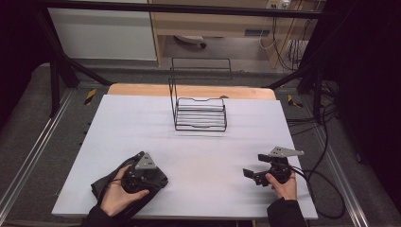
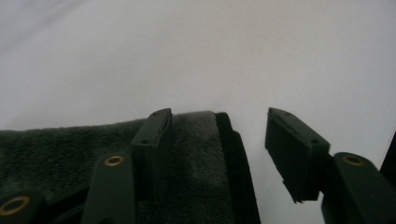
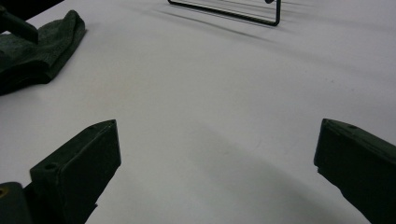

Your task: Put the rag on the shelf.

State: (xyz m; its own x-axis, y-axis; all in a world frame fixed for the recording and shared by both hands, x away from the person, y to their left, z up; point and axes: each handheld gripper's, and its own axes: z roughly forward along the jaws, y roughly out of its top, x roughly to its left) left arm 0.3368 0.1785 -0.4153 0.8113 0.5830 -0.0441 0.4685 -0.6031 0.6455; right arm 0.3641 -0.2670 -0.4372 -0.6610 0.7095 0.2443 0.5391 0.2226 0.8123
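Down at the near left corner of the white table point(image 1: 142, 127), the left gripper point(image 1: 141, 166) is sitting right over a dark folded cloth point(image 1: 158, 182), its jaws spread, one jaw lying on the fuzzy cloth point(image 2: 196, 163) and the other out over bare table past the cloth's folded edge. The left hand point(image 1: 116, 194) is wrapping the gripper from behind, and the hand and gripper are covering much of the cloth from above.

Over at the near right corner, the right gripper point(image 1: 251, 174) is hovering low with its jaws wide apart, nothing between them but white surface. The right hand point(image 1: 283, 186) is gripping it, and a black cable point(image 1: 326, 189) is looping off past the right edge. From this gripper's own view the cloth point(image 3: 37, 46) is lying off to the upper left.

Further back, a black wire rack point(image 1: 198, 111) is standing near the far edge, roughly centred, its tall back frame rising past the wooden strip point(image 1: 142, 90) behind the table. The open middle is unobstructed. Beyond, cabinets and dangling wires. No readable writing anywhere.
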